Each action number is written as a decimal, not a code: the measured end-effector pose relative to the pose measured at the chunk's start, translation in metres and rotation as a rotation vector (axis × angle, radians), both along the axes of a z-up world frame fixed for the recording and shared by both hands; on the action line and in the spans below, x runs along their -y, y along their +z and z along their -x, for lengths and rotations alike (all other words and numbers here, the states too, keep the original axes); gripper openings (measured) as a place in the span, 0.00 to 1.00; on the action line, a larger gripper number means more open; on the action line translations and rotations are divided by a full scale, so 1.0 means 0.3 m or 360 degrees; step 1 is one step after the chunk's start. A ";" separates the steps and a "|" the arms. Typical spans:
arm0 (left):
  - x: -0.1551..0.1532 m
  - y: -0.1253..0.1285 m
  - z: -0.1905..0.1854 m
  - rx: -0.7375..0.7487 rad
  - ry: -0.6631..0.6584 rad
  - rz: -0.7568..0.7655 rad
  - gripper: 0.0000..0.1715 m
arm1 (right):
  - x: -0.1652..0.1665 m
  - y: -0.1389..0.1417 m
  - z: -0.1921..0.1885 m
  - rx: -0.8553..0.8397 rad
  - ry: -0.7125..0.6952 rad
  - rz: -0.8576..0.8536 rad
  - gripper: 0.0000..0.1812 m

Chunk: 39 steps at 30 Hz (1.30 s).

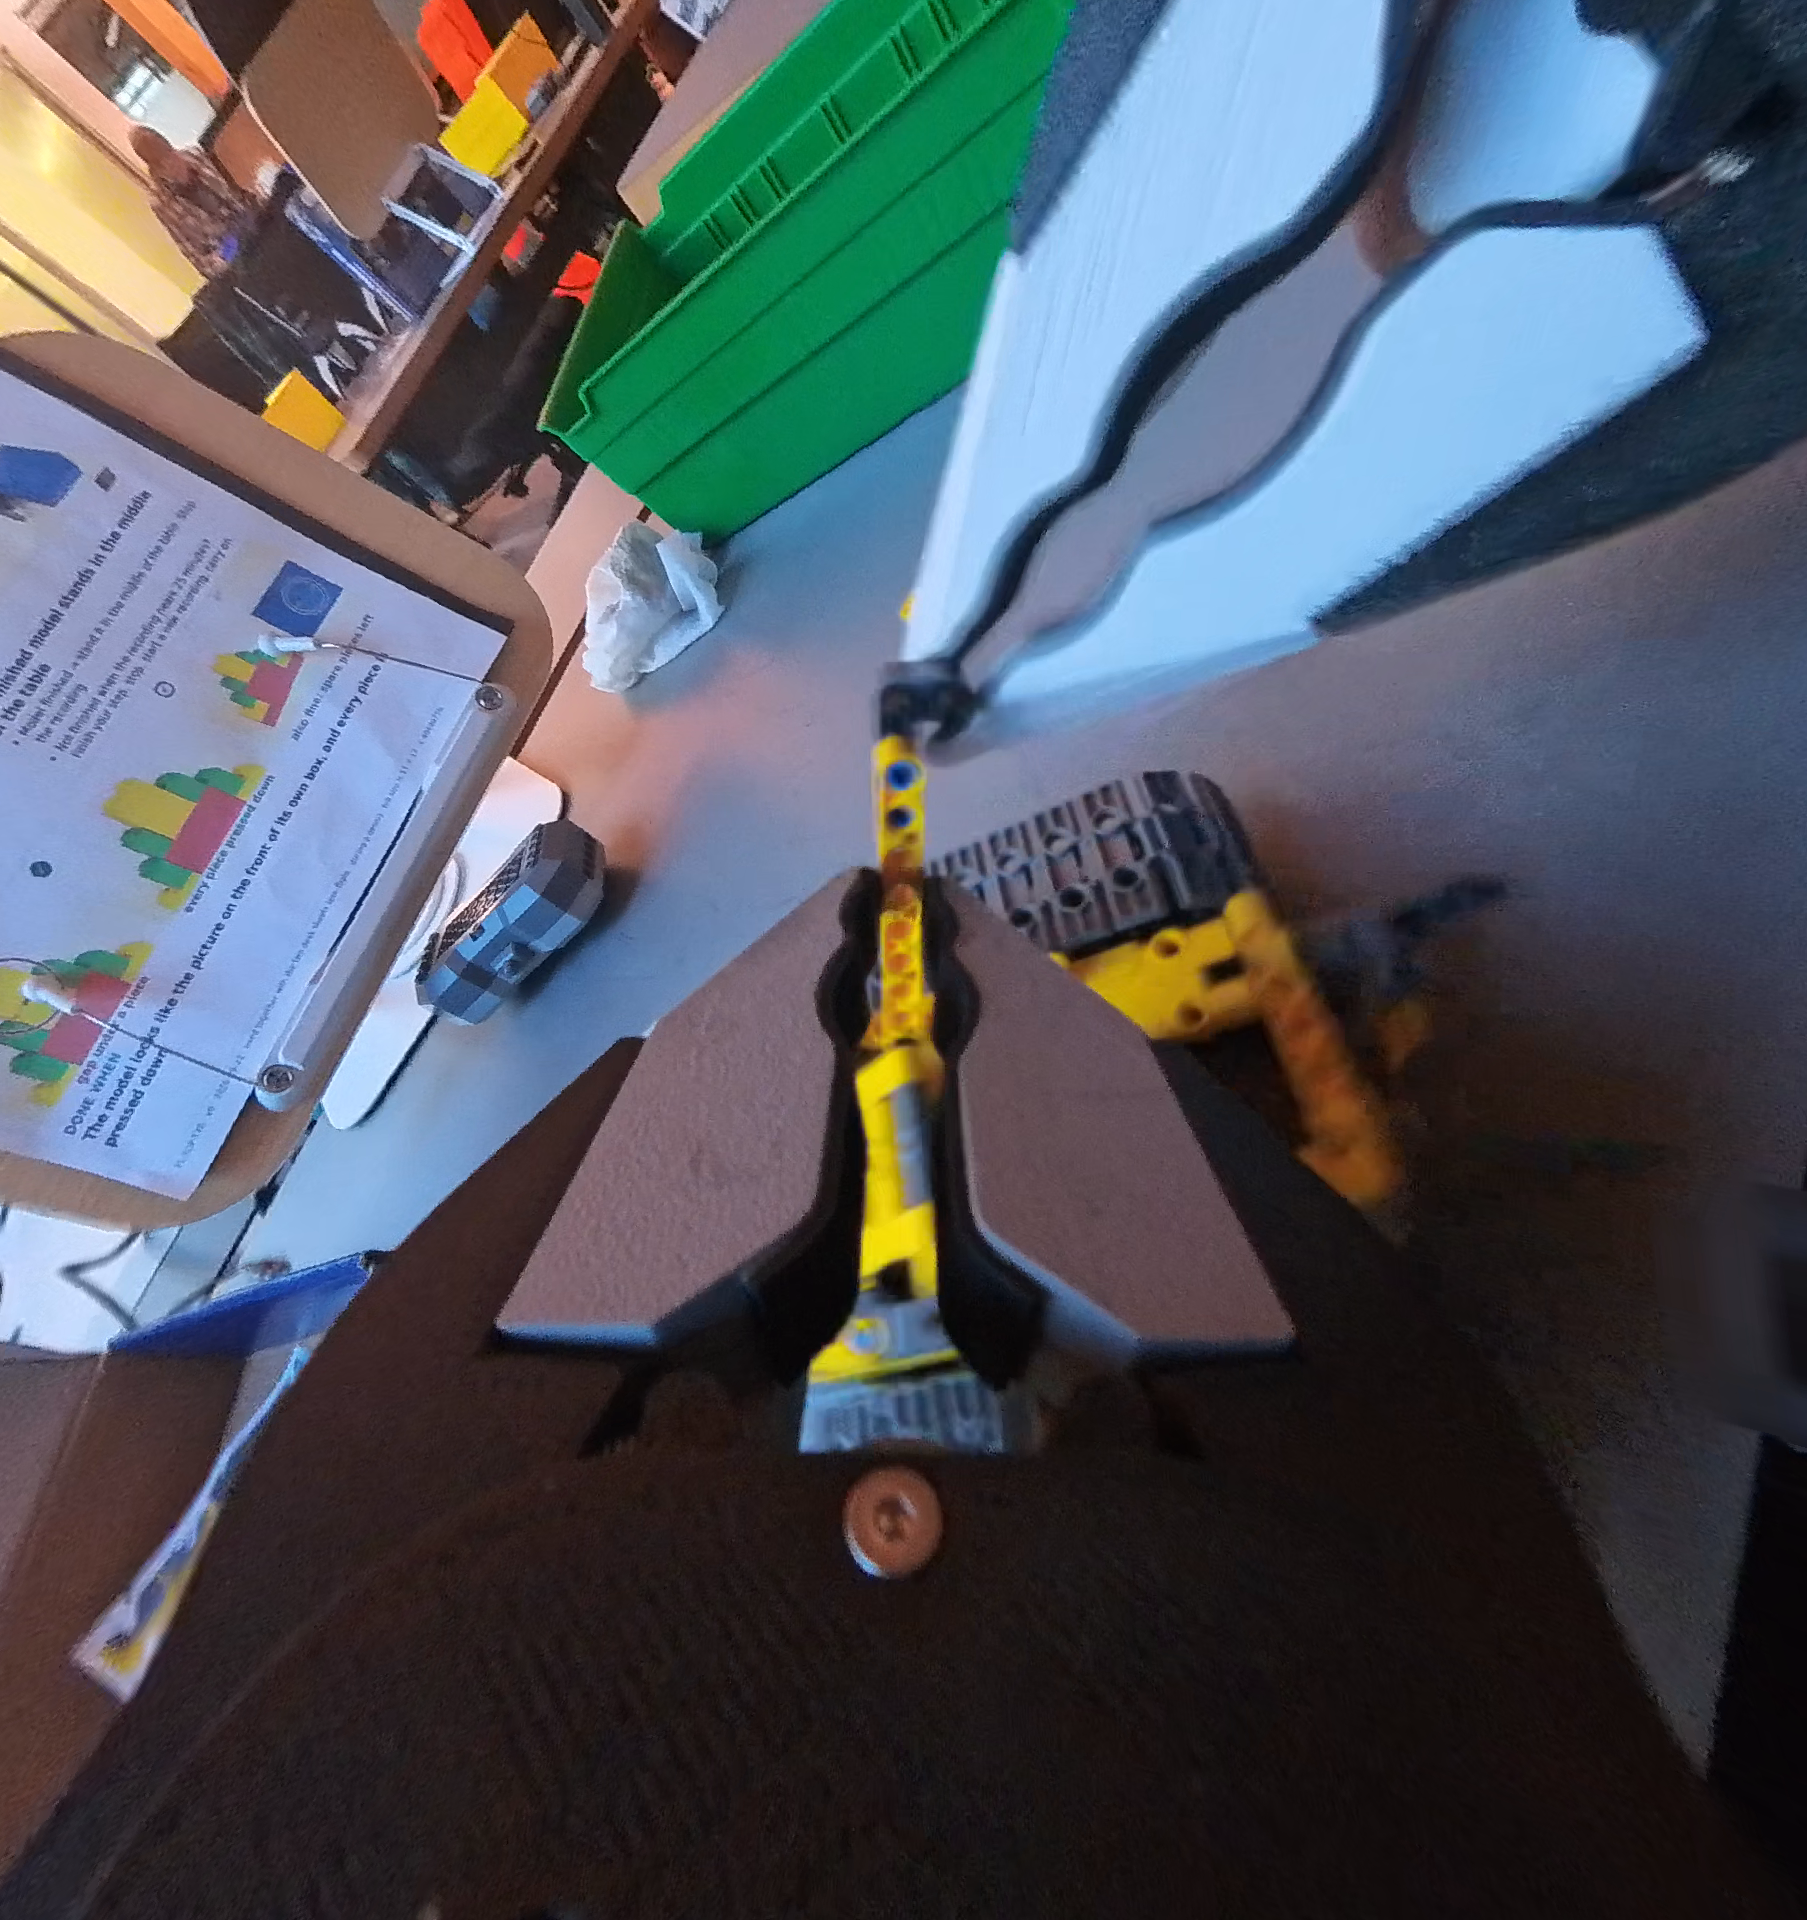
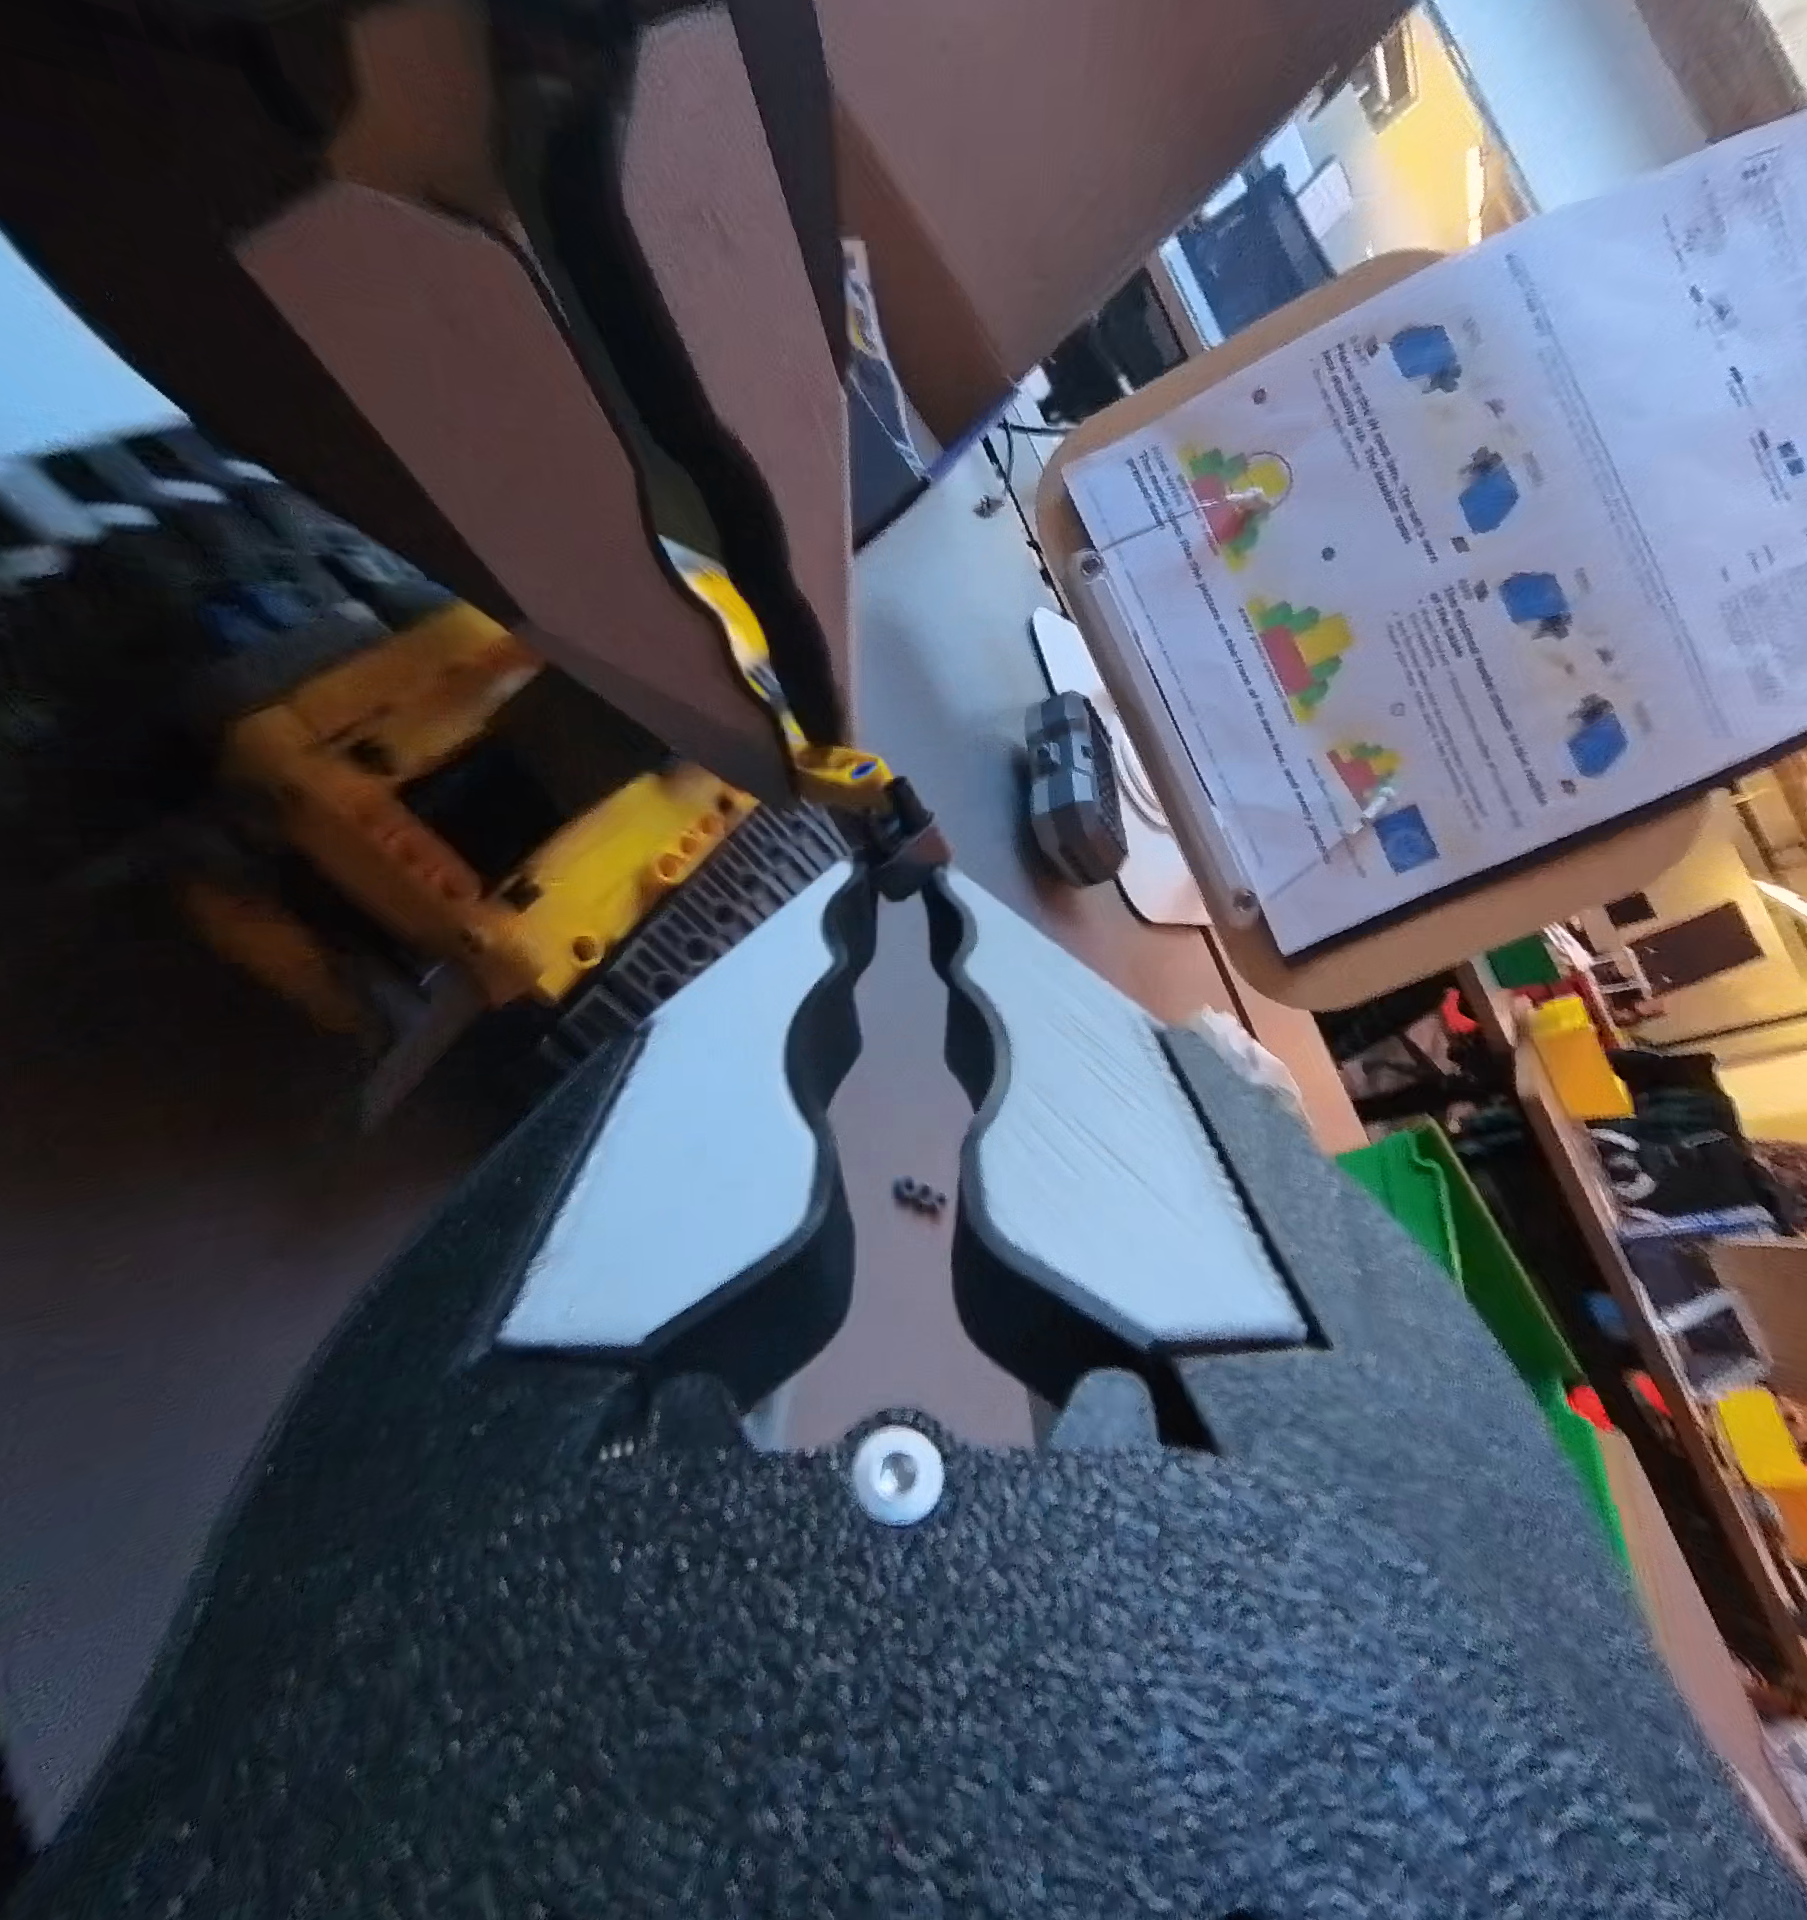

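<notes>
The left tool (image 1: pixel 894 904) is closed on a yellow beam (image 1: pixel 897 997), which runs forward between its fingers. At the beam's far end, the right tool (image 2: pixel 894 883) pinches a small black piece (image 2: pixel 899 842). Below lies a yellow model (image 1: pixel 1190 935) on the tabletop (image 1: pixel 1501 790). A green bin (image 1: pixel 805 281) stands further back; its inside is hidden.

Workshop-like lab: shelves of coloured bins (image 2: pixel 1564 1049), posted instruction sheet (image 1: pixel 166 769).
</notes>
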<state>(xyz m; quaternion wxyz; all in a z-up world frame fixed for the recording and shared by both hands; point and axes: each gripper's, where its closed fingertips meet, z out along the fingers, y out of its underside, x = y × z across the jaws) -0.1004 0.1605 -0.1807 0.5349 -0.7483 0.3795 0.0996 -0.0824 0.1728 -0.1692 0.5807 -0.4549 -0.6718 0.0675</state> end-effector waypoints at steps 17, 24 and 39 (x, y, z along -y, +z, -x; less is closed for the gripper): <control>0.008 0.001 0.018 0.0126 0.0024 0.0018 0.03 | 0.083 0.044 0.013 -0.0341 0.0352 0.1502 0.22; 0.010 -0.001 0.014 0.0116 -0.0036 0.0040 0.03 | 0.063 0.036 0.058 -0.0099 0.0444 0.0650 0.18; 0.015 -0.002 0.004 0.0326 -0.0233 0.0132 0.03 | -0.345 0.005 -0.454 -0.0265 -0.0273 0.0876 0.19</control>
